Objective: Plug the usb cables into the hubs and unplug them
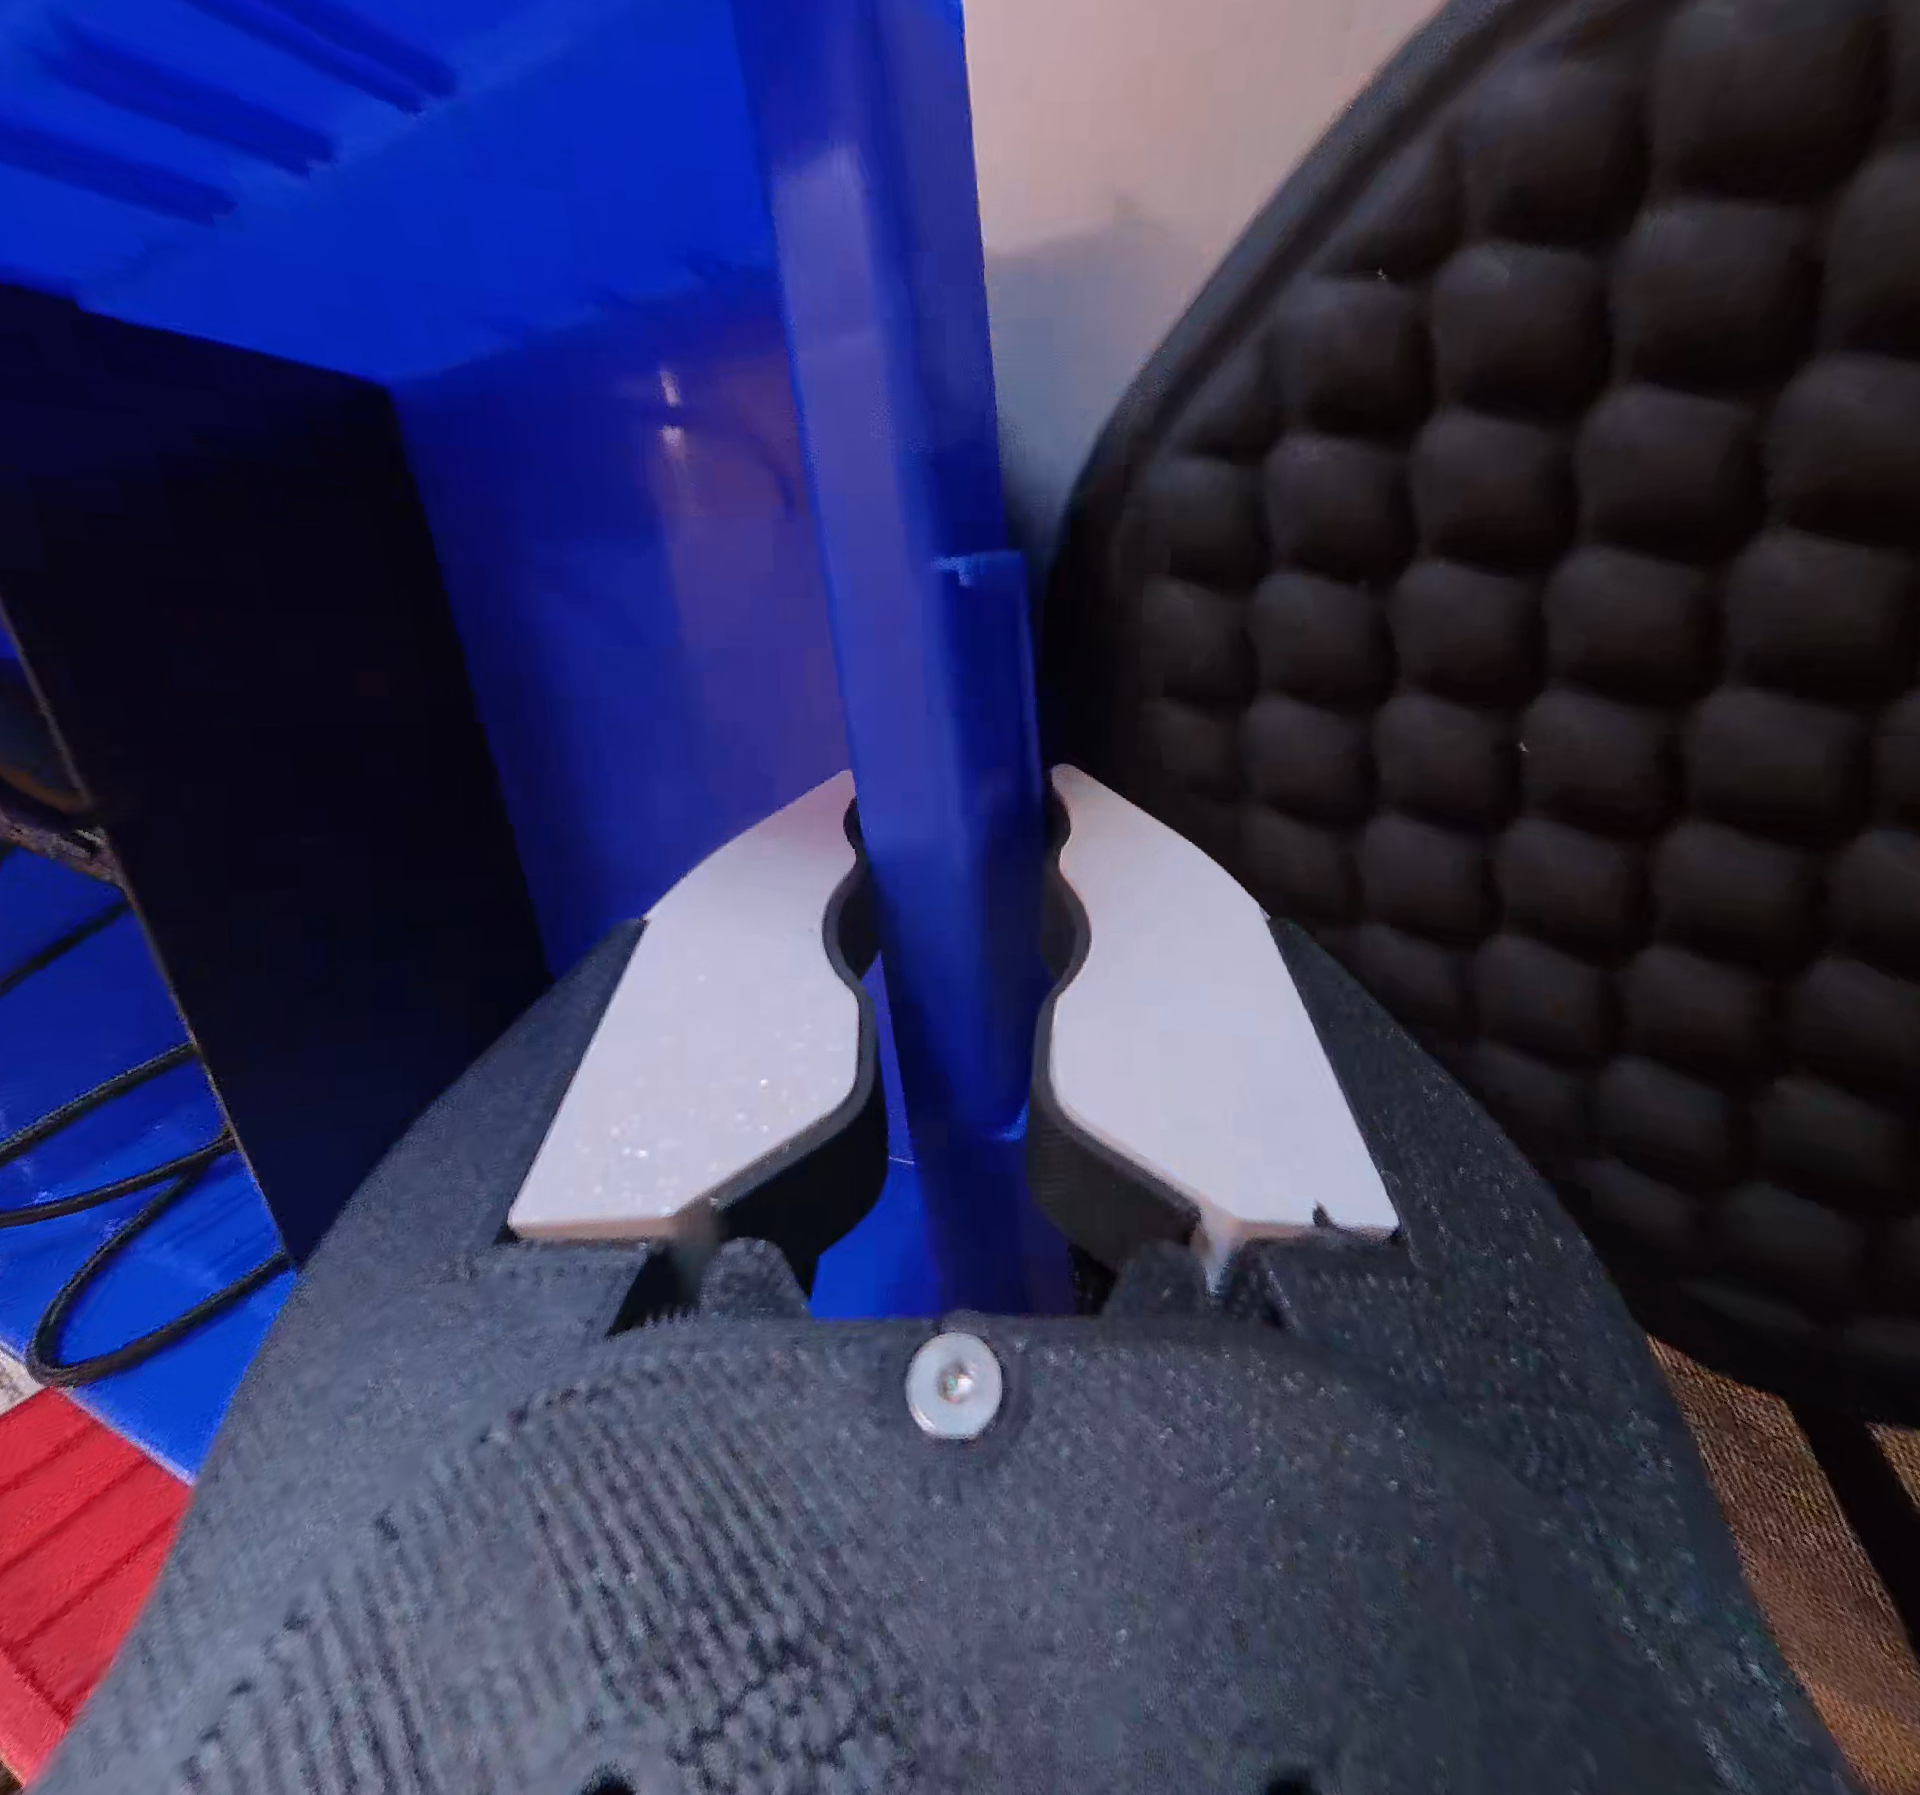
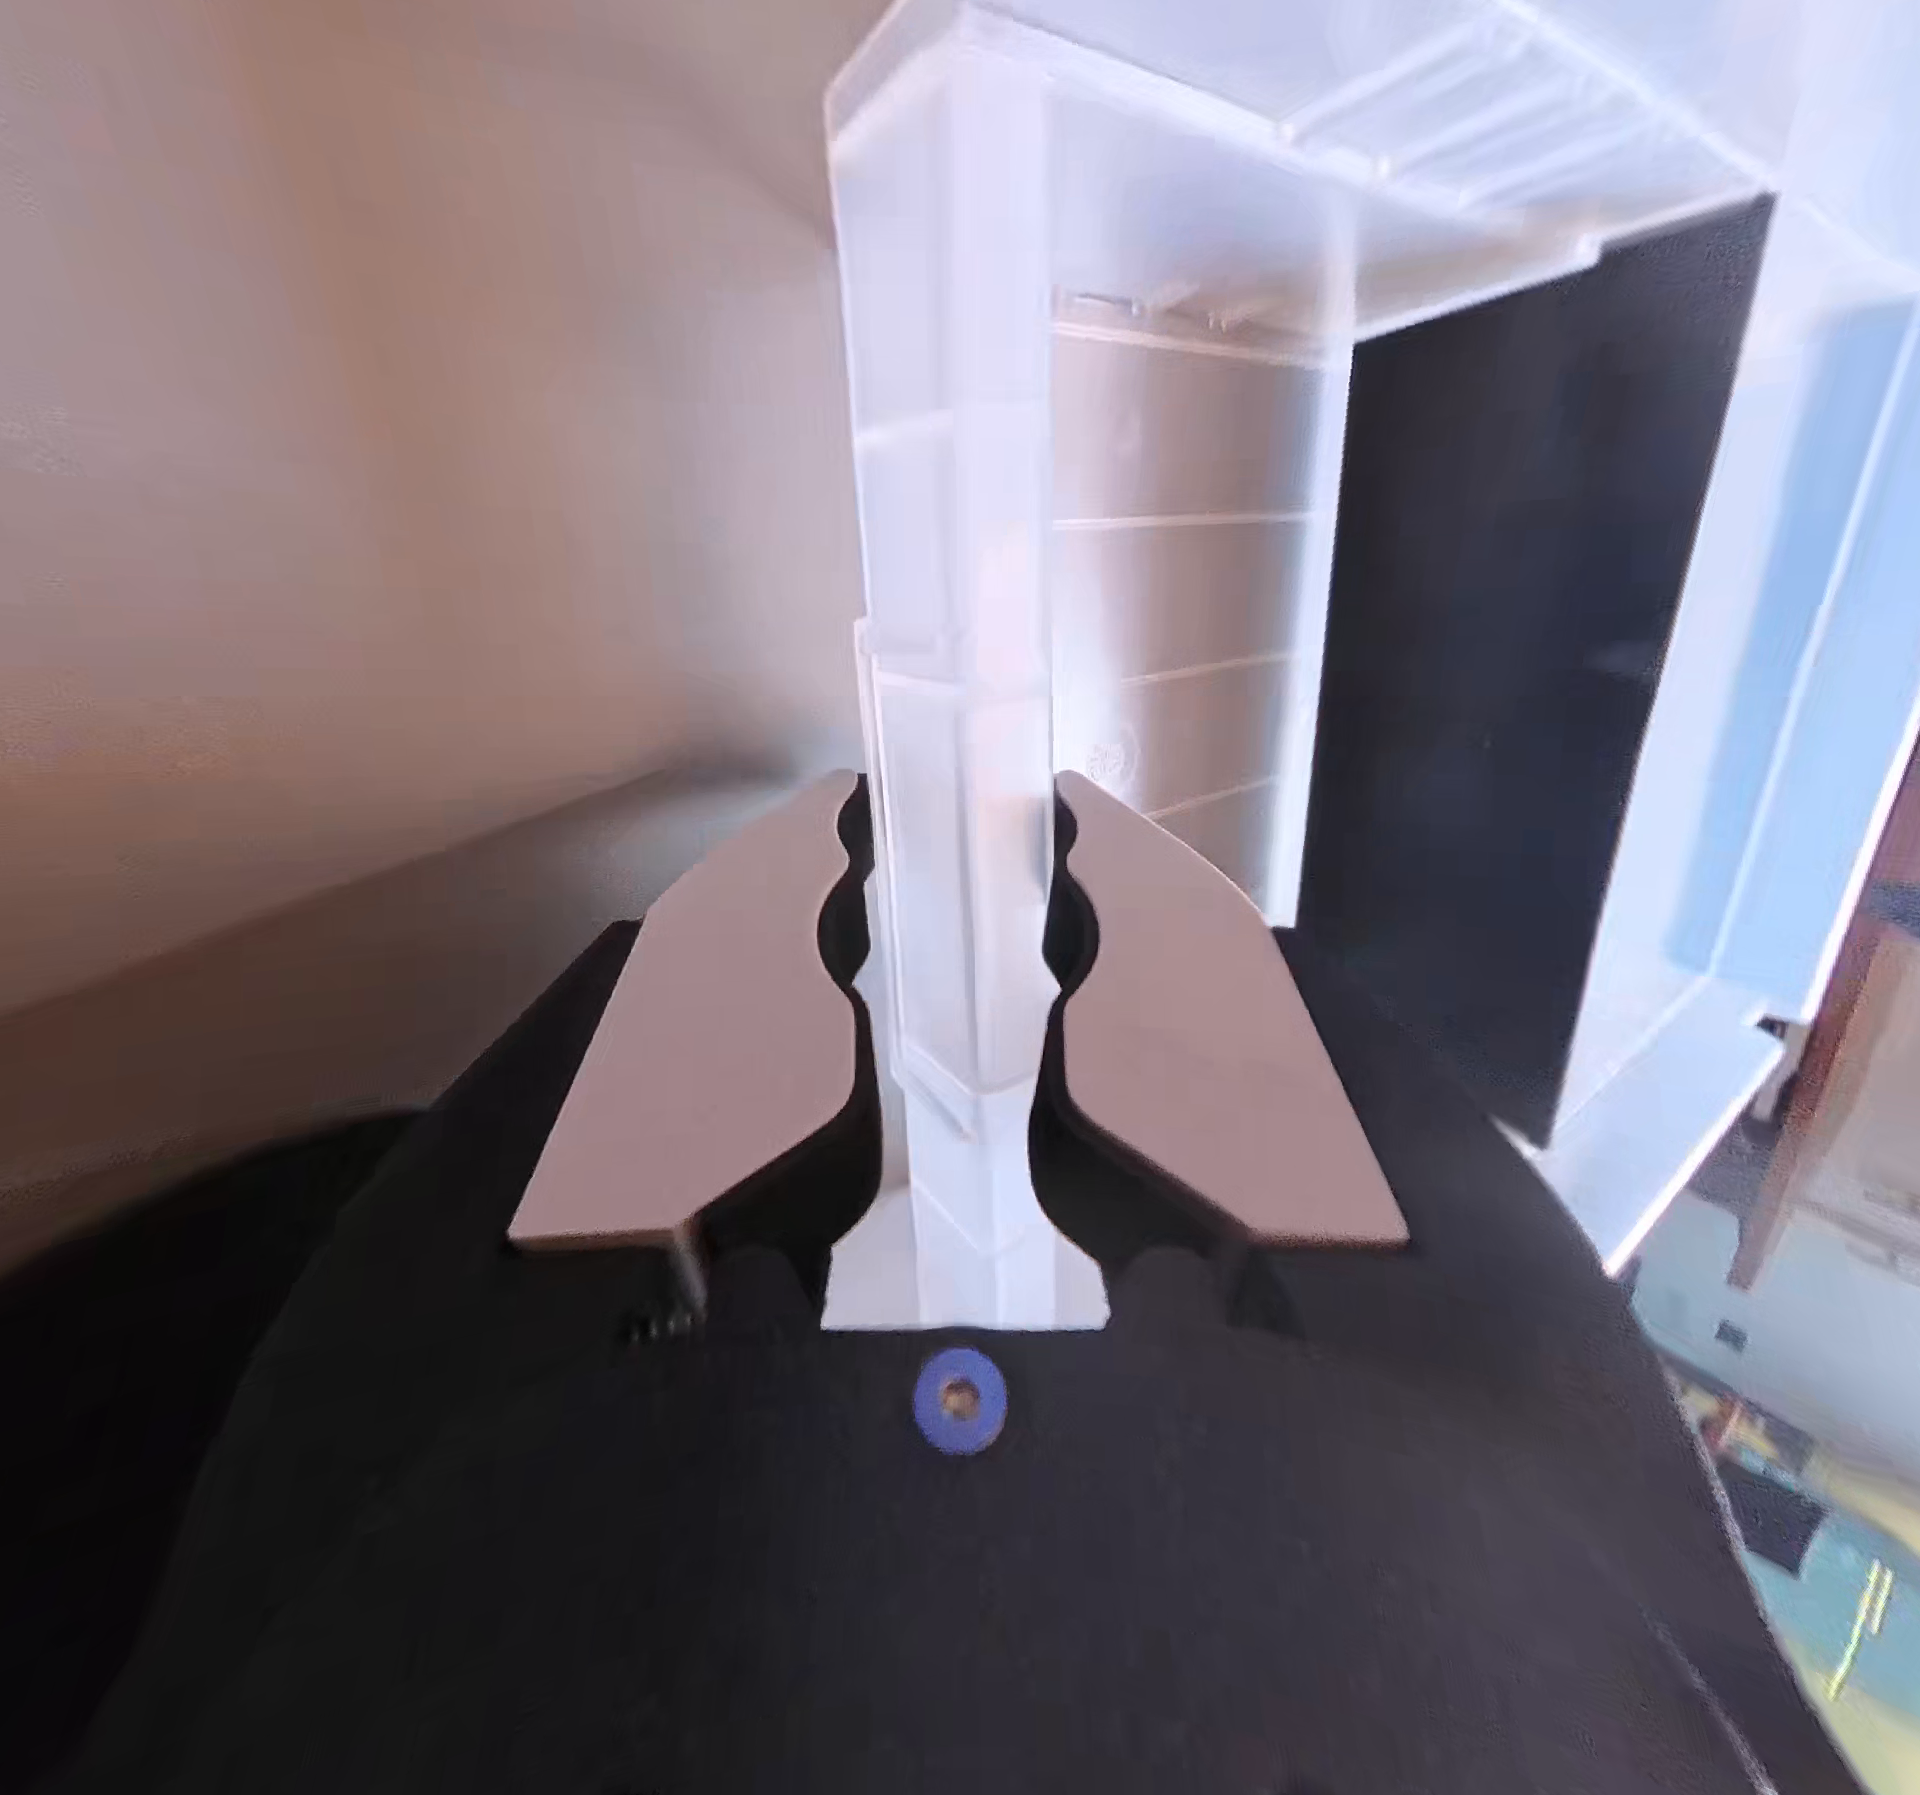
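The left gripper (image 1: 951, 810) has its jaws pinching the rim of a blue plastic bin (image 1: 582, 311) that fills the upper left of the frame. Black cables (image 1: 114, 1215) coil at the lower left; a black quilted cushion (image 1: 1558, 654) fills the right. The right gripper (image 2: 956, 800) pinches the wall of a clear plastic bin (image 2: 1195, 311) at centre. No hub is visible.
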A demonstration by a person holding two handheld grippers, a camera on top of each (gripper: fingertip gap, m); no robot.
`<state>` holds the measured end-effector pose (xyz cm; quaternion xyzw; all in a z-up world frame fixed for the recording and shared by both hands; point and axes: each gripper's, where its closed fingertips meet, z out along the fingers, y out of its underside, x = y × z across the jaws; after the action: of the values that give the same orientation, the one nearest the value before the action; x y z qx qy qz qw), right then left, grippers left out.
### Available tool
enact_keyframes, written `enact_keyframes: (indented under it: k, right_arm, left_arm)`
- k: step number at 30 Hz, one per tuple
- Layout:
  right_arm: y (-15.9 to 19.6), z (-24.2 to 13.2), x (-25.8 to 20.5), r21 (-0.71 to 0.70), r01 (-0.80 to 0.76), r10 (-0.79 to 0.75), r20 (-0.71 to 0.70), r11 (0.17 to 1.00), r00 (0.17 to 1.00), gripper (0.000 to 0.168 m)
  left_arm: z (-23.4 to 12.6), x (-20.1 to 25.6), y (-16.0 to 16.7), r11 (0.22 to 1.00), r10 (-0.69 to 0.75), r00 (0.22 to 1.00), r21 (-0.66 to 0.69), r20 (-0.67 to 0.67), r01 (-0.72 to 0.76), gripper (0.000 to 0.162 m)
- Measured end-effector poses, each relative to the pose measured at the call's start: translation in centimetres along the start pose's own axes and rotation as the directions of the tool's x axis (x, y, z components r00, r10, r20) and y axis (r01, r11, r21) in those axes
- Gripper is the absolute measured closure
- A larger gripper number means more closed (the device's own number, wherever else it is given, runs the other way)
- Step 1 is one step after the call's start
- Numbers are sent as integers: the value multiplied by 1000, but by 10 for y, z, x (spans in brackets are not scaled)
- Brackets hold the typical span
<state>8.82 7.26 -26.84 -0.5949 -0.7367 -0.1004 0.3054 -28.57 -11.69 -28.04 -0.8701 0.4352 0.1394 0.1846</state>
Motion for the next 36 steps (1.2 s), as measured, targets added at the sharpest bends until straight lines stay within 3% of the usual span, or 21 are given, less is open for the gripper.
enact_keyframes:
  k: [6, 11, 16, 20, 23, 26, 28, 30, 32, 33, 36]
  right_arm:
    - [65, 27, 62, -59, -82, 78, -67, 995, 995, 137]
    - [89, 54, 108, -89, -78, 71, -80, 993, 994, 137]
    - [100, 67, 134, -110, -89, 73, -146, 990, 987, 135]
    - [67, 48, 139, 124, -255, 276, -197, 959, 941, 133]
    - [23, 15, 137, 388, -421, 486, -84, 820, 870, 132]
    - [-17, -20, 137, 570, -556, 623, 97, 605, 776, 129]
    - [-38, -40, 137, 636, -619, 657, 223, 461, 720, 128]
    - [-52, -54, 138, 675, -650, 661, 314, 348, 681, 128]
    - [-58, -57, 142, 703, -658, 667, 357, 270, 654, 128]
    - [-60, -55, 143, 715, -655, 666, 366, 246, 650, 128]
    - [-62, -40, 135, 714, -667, 647, 408, 213, 644, 129]
  left_arm:
    - [17, -21, -32, 999, 42, 999, 34, -3, -42, 134]
    - [35, -46, -62, 992, 103, 995, 70, -10, -102, 134]
    - [52, -72, -88, 989, 119, 993, 83, 7, -119, 133]
    - [61, -89, -95, 988, 112, 993, 103, 44, -116, 133]
    - [66, -101, -93, 989, 87, 994, 112, 61, -94, 133]
    - [59, -106, -99, 982, 26, 998, 185, 53, -36, 124]
    - [26, -101, -125, 908, -68, 995, 409, -74, 92, 120]
    - [-21, -118, -149, 743, -163, 970, 624, -183, 242, 125]
    - [-49, -162, -155, 615, -296, 936, 711, -191, 340, 128]
    - [-52, -187, -153, 591, -364, 915, 716, -174, 371, 128]
    - [-25, -245, -142, 623, -498, 852, 618, -158, 479, 117]
